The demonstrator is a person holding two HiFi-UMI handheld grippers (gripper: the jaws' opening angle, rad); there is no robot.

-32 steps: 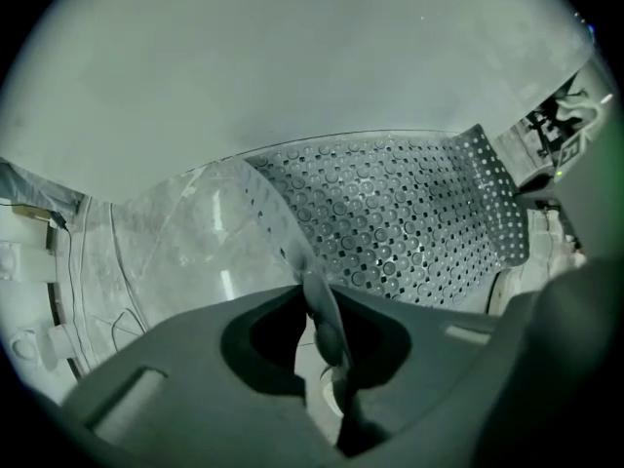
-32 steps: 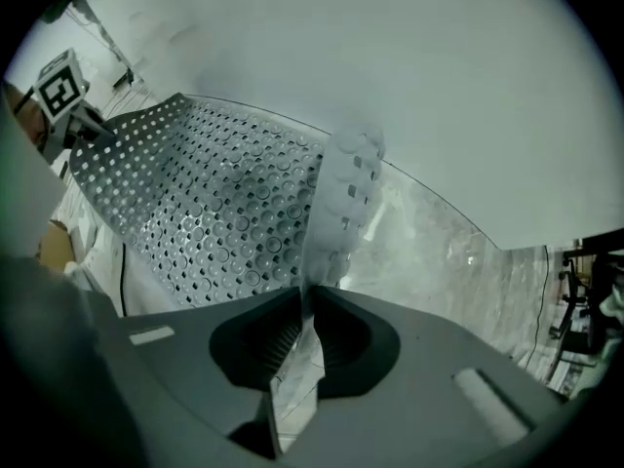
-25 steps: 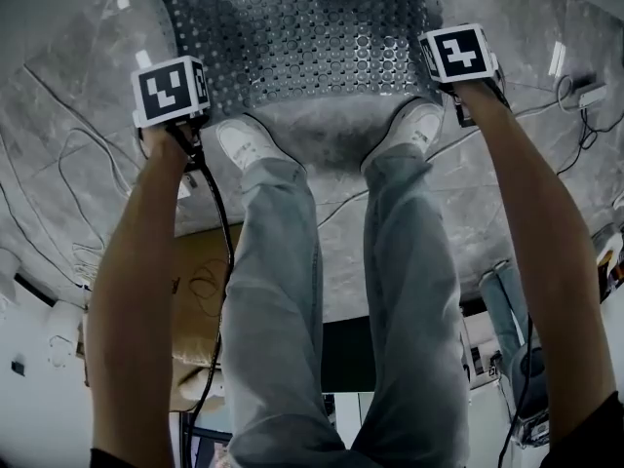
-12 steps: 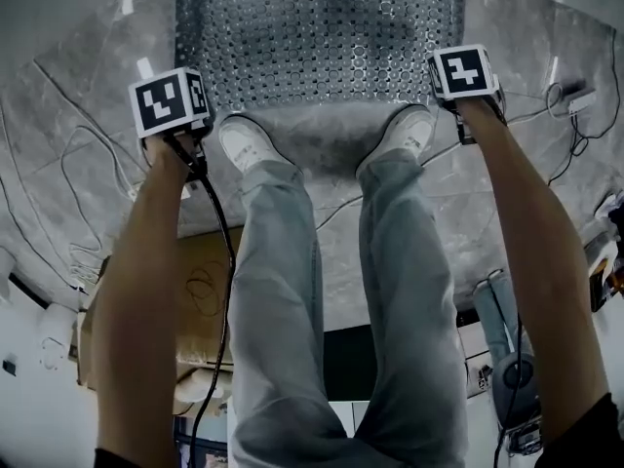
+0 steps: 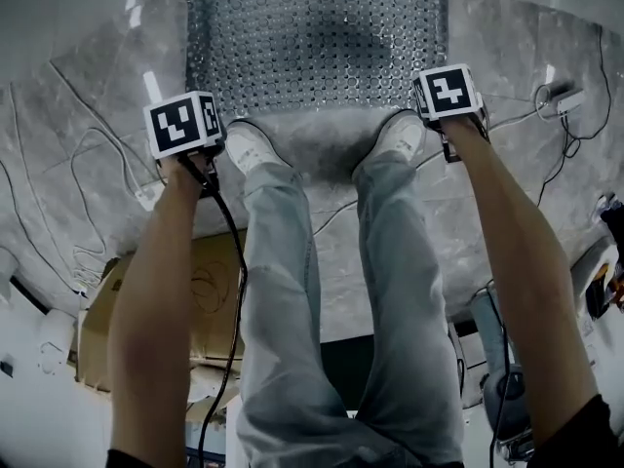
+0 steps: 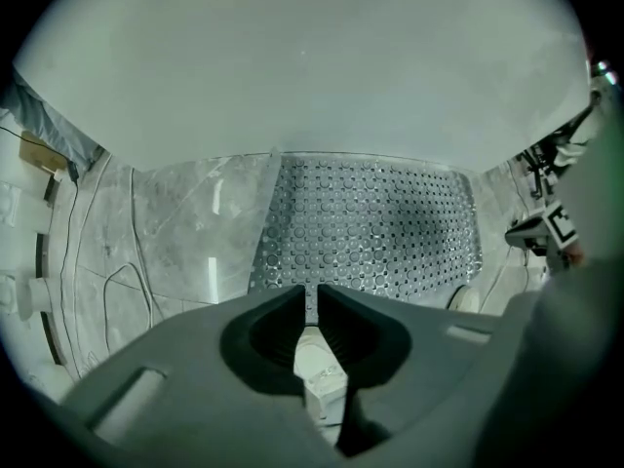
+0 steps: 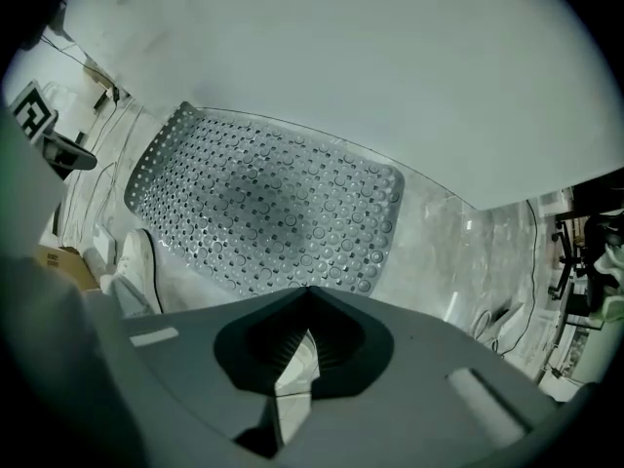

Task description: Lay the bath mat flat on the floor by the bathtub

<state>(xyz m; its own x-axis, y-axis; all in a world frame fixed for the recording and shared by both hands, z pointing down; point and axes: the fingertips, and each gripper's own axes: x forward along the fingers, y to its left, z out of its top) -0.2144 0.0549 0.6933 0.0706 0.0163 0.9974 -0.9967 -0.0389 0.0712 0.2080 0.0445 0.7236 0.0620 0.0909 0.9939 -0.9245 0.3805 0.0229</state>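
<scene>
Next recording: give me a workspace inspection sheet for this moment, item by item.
Surface: grey marble floor.
Job's things: bath mat lies flat alongside the bathtub.
Clutter: cardboard box behind the person; white shoes at the mat's near edge.
Grippers: left gripper, fingers just closing, narrow gap, nothing between; right gripper shut, empty.
Cables: black lead from the left gripper; white plug block on the floor.
Surroundings: gear at lower right, too unclear to name.

Grey veined marble floor (image 5: 58, 164), glossy with streaks of reflected light; loose cables (image 5: 564, 162) across it; cardboard box (image 5: 210, 281) at lower left.
</scene>
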